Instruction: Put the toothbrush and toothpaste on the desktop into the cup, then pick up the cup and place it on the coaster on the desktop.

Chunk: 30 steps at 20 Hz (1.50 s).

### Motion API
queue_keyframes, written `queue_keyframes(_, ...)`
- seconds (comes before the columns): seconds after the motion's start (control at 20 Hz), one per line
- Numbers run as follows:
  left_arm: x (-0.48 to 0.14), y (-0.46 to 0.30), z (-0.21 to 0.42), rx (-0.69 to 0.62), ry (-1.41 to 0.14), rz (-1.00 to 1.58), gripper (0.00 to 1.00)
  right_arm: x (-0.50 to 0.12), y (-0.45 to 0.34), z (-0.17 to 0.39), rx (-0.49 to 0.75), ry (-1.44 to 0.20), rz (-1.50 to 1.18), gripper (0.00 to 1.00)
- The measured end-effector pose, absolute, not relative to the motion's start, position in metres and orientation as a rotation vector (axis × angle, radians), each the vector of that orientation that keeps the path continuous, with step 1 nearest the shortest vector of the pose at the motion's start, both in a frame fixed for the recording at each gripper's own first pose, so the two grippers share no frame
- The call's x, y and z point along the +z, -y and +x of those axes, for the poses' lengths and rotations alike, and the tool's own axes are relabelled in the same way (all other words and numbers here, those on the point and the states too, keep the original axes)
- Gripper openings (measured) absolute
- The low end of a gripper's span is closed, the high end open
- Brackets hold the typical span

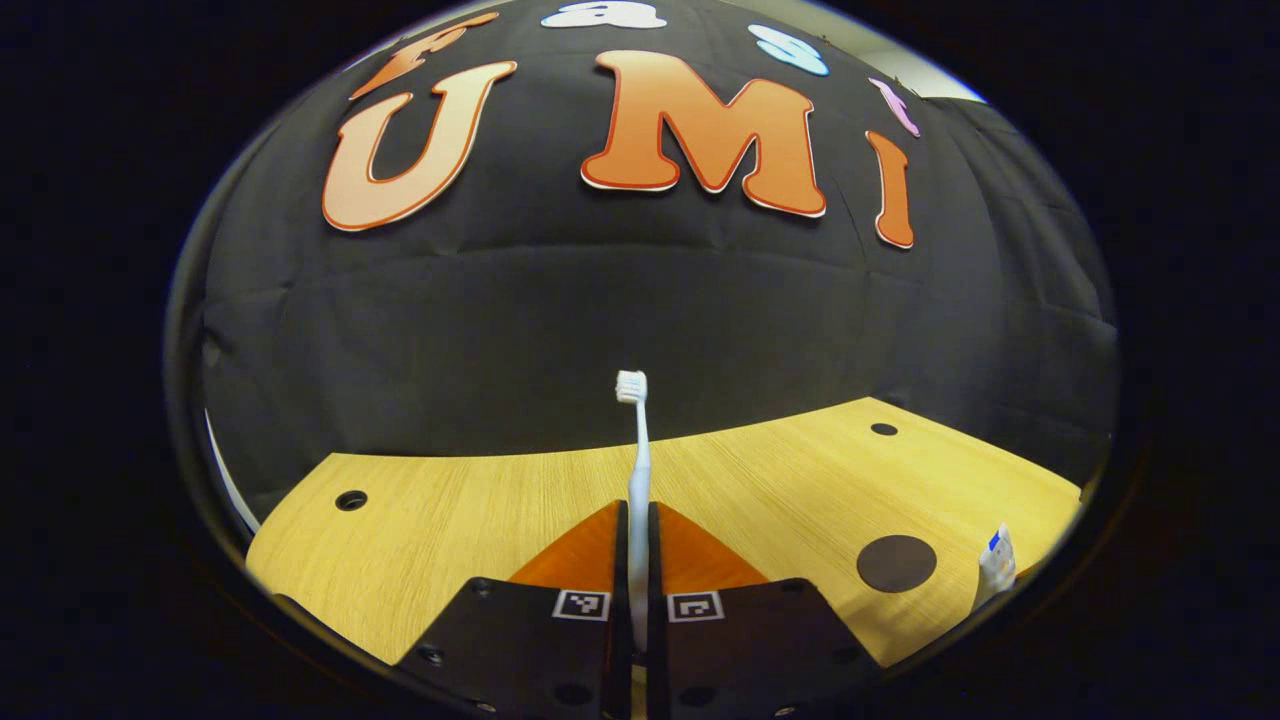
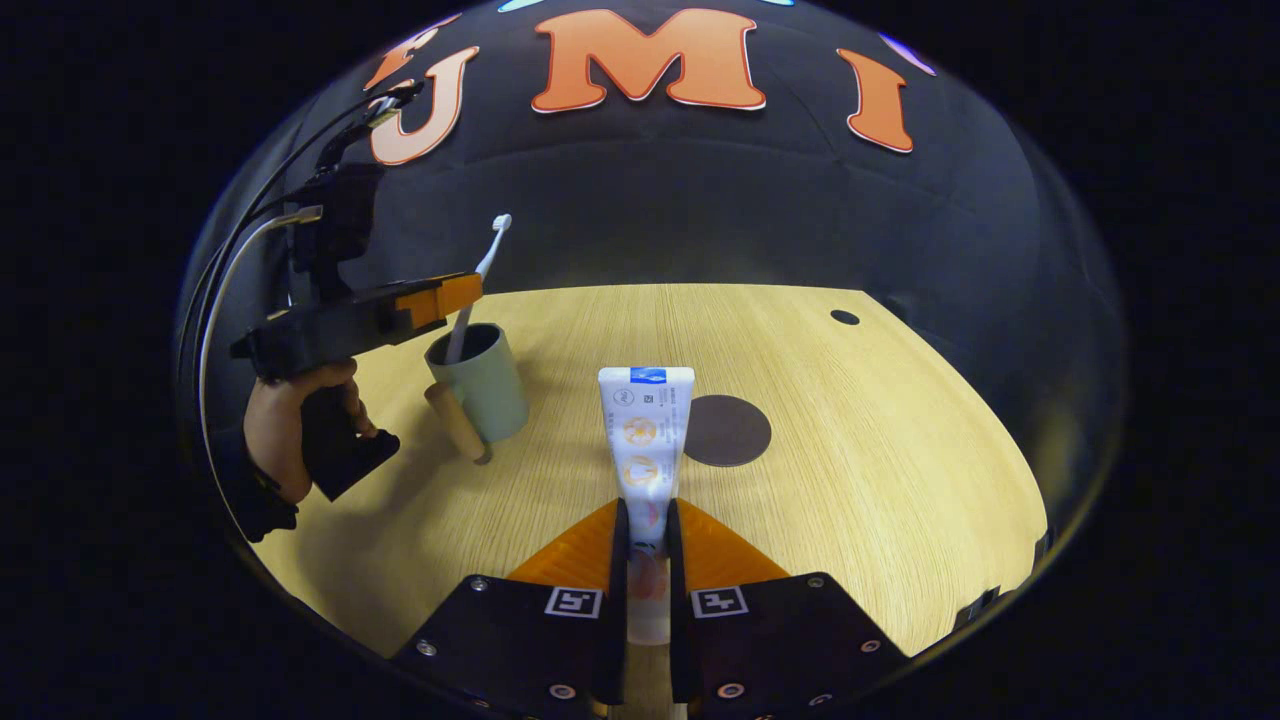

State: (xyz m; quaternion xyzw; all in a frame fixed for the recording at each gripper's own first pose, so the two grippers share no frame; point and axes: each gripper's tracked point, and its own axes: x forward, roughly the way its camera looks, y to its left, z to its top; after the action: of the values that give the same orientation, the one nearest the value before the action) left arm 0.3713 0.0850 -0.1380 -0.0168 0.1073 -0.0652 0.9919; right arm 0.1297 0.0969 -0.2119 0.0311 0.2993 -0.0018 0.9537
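My left gripper (image 1: 638, 512) is shut on a white toothbrush (image 1: 637, 450), which stands upright with its bristle head on top. In the right gripper view a hand (image 2: 275, 430) holds that left gripper (image 2: 452, 293) over a pale green cup (image 2: 485, 385) with a wooden handle. The toothbrush (image 2: 482, 262) leans there with its lower end inside the cup's mouth. My right gripper (image 2: 647, 508) is shut on a white toothpaste tube (image 2: 645, 435), held above the table with its flat end forward. A dark round coaster (image 2: 727, 430) lies just right of the tube and right of the cup.
The wooden desktop (image 2: 880, 480) has small round holes (image 2: 845, 317) near its back edge. In the left gripper view the coaster (image 1: 896, 562) and the toothpaste tube (image 1: 996, 565) sit at the lower right. The black cloth wall closes off the back.
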Motion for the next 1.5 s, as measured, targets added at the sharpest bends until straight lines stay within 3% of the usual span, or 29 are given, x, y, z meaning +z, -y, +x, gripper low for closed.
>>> queue_keyframes(0.05,-0.144,-0.085,0.372,-0.13,-0.223,-0.029,0.05,-0.212,-0.096,0.131,-0.005,-0.608,0.061,0.18)
queue_keyframes(0.2,-0.142,-0.085,0.366,-0.13,-0.224,-0.034,0.24,-0.212,-0.097,0.131,-0.006,-0.609,0.062,0.18)
queue_keyframes(0.45,-0.138,-0.09,0.357,-0.13,-0.212,-0.039,0.21,-0.209,-0.103,0.135,0.009,-0.598,0.065,0.18)
queue_keyframes(0.7,-0.132,-0.101,0.346,-0.113,-0.208,-0.039,0.24,-0.199,-0.118,0.146,0.046,-0.57,0.067,0.18)
queue_keyframes(1.15,-0.125,-0.12,0.321,-0.104,-0.194,-0.043,0.24,-0.167,-0.166,0.193,0.15,-0.475,0.058,0.18)
queue_keyframes(1.25,-0.127,-0.123,0.314,-0.103,-0.205,-0.027,0.24,-0.16,-0.176,0.203,0.168,-0.458,0.054,0.13)
queue_keyframes(1.3,-0.126,-0.124,0.313,-0.104,-0.2,-0.029,0.24,-0.157,-0.181,0.208,0.178,-0.452,0.052,0.18)
queue_keyframes(1.5,-0.129,-0.126,0.299,-0.107,-0.223,-0.033,0.24,-0.142,-0.2,0.229,0.212,-0.41,0.048,0.18)
